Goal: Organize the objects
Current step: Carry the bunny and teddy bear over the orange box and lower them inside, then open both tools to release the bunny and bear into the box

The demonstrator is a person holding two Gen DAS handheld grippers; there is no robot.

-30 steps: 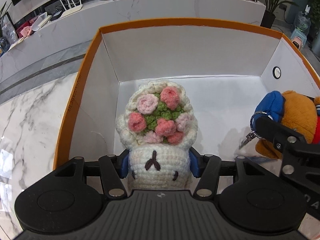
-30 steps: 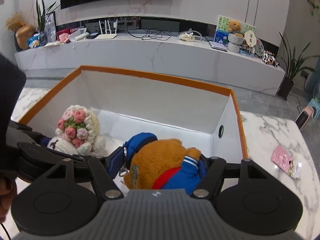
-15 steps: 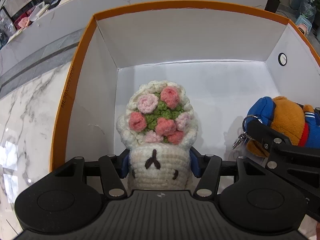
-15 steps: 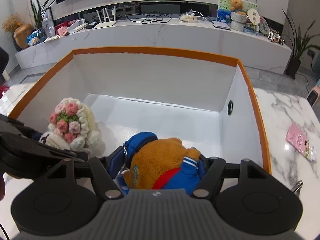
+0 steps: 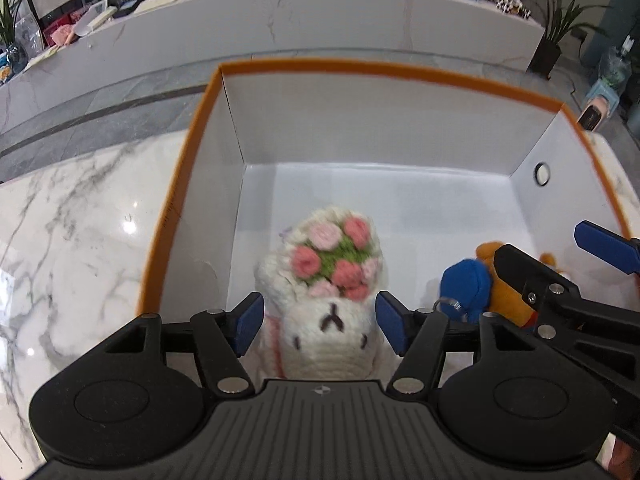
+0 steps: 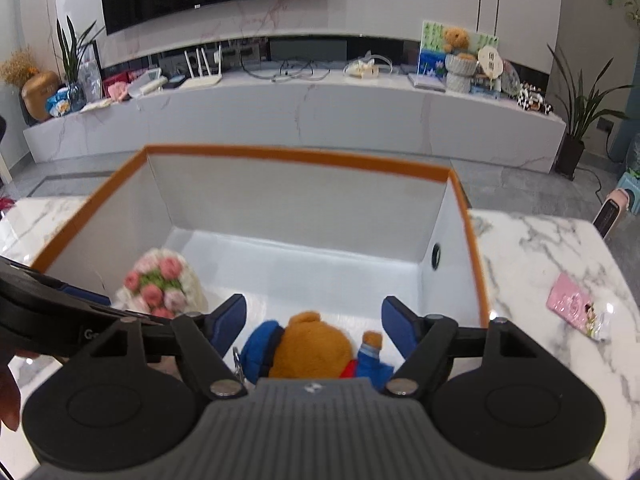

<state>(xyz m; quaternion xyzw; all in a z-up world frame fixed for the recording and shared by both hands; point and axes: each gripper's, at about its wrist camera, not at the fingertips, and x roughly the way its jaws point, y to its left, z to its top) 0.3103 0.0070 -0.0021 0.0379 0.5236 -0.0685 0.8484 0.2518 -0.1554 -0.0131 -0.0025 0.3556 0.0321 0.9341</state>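
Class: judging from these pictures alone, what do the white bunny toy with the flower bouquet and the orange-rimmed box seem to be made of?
White bunny toy with pink and green flower bouquet: crocheted yarn, matte; looped stitches show. Orange-rimmed white box: probably stiff cardboard with smooth, faintly glossy inner walls; thin, flat, creased corners.

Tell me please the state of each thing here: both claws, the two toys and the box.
Left claw: open, pads clear of the bunny on both sides.
Right claw: open, pads apart from the bear.
Crochet bunny: released, inside the box at its left side.
Plush bear: released, lying inside the box at its right side.
Orange-rimmed box: open, no lid, on the marble table.
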